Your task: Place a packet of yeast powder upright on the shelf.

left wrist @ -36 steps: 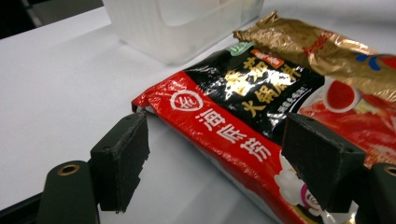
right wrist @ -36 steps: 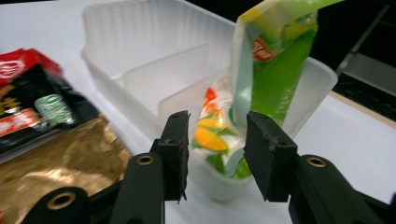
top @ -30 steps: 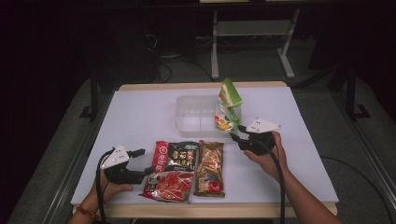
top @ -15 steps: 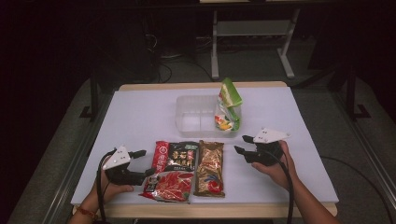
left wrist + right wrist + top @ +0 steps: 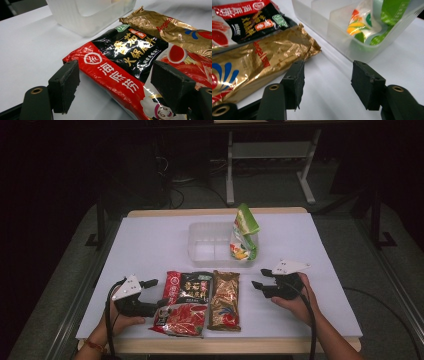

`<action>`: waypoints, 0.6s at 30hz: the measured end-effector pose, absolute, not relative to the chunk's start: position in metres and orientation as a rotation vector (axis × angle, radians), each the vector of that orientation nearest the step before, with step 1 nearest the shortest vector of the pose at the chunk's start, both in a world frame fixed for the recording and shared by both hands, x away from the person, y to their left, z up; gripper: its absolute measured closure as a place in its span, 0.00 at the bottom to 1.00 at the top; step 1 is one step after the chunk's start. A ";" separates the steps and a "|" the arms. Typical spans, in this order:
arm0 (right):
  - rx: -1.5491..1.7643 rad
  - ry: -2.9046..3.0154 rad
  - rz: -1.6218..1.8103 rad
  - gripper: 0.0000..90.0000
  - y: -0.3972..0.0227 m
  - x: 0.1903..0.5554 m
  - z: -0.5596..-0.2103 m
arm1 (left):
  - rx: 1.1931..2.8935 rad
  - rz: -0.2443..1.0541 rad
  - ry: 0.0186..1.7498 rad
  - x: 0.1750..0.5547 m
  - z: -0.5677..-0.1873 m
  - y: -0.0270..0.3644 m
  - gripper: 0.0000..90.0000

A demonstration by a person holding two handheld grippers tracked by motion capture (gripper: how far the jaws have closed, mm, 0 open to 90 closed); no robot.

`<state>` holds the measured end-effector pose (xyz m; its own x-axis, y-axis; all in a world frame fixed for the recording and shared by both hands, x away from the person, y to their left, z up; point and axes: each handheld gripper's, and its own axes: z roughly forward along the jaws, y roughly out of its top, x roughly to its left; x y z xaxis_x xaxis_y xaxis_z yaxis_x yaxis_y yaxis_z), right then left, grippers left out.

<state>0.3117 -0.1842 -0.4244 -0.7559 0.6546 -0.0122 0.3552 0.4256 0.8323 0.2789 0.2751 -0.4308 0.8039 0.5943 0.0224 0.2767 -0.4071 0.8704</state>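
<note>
Here, nearest the person, the left hand-held gripper (image 5: 152, 292) is resting low on the white surface (image 5: 150, 245) with its jaws standing wide and bare, the red-and-black sauce packet (image 5: 122, 60) lying between and just beyond them, untouched. Overlapping that packet's near end is a red tomato packet (image 5: 182, 319), and just right of both the gold snack bag (image 5: 225, 300) is lying lengthwise. Further right, the right hand-held gripper (image 5: 260, 285) is hovering with nothing between its jaws; they have just been opening and are now standing fairly wide, aimed at the gap between the gold bag's far end and the clear plastic container (image 5: 212, 242). Beyond, the green pouch (image 5: 244, 237) is standing upright in the container's right-hand compartment, leaning on the rim.

The packets look slick and crinkly, so a shallow pinch on the gold bag's crimped edge could slip. The light container might skid if nudged, tipping the pouch.
</note>
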 end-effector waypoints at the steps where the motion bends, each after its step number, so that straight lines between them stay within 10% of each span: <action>1: 0.868 2.351 1.256 0.48 -0.185 0.312 -0.425 | 2.007 0.409 0.651 0.279 -0.431 0.274 0.25; 18: 0.944 2.390 1.310 0.45 -0.177 0.314 -0.431 | 2.013 0.366 0.648 0.280 -0.431 0.269 0.25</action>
